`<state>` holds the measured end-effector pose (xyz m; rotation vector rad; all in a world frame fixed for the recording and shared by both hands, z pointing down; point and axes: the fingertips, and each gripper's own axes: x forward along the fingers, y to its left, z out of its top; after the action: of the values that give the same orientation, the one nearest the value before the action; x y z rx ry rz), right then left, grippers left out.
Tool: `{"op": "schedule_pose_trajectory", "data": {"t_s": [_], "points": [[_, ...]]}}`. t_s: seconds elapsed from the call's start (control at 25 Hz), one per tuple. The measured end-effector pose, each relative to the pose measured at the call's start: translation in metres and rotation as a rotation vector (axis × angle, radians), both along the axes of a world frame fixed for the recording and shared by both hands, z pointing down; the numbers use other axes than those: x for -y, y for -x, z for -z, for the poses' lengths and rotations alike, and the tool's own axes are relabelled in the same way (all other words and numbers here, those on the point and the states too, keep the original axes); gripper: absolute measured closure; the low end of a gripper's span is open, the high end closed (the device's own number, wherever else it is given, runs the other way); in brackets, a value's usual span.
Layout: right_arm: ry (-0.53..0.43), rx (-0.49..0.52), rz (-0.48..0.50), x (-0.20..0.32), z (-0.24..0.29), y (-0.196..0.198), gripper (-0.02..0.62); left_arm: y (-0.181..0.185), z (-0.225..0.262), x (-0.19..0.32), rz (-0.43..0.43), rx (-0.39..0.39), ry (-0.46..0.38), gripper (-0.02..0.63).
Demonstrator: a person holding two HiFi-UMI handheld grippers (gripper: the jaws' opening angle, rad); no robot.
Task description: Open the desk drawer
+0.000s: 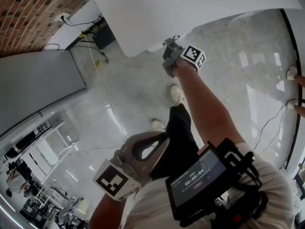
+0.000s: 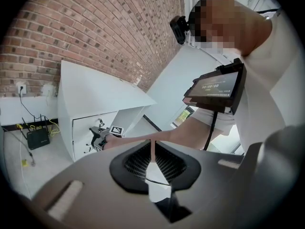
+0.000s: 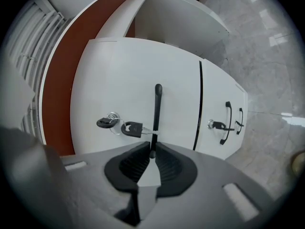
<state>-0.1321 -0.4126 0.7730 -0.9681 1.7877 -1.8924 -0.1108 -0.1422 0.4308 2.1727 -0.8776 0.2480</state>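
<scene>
The right arm (image 1: 206, 109) is extended forward, the right gripper (image 1: 170, 46) with its jaws closed on the thin black drawer handle (image 3: 157, 111), while the left gripper (image 1: 143, 150) (jaws together, nothing between them) is held close to the torso.

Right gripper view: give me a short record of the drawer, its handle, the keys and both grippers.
drawer: white front, not visibly pulled out
handle: black bar, lower end between the right gripper's jaws
keys: hanging from the lock beside the handle
right gripper: jaws closed on the handle
left gripper: jaws together, empty, near the person's body
</scene>
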Motion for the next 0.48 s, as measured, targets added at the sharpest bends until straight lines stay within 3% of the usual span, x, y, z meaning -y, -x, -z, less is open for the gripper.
{"op": "schedule_pose_trajectory", "data": {"t_s": [0.48], "points": [[0.025, -0.012, -0.034, -0.036, 0.003, -0.027, 0.558, -0.006, 0.007, -0.015, -0.009, -0.007, -0.015, 0.574]]}}
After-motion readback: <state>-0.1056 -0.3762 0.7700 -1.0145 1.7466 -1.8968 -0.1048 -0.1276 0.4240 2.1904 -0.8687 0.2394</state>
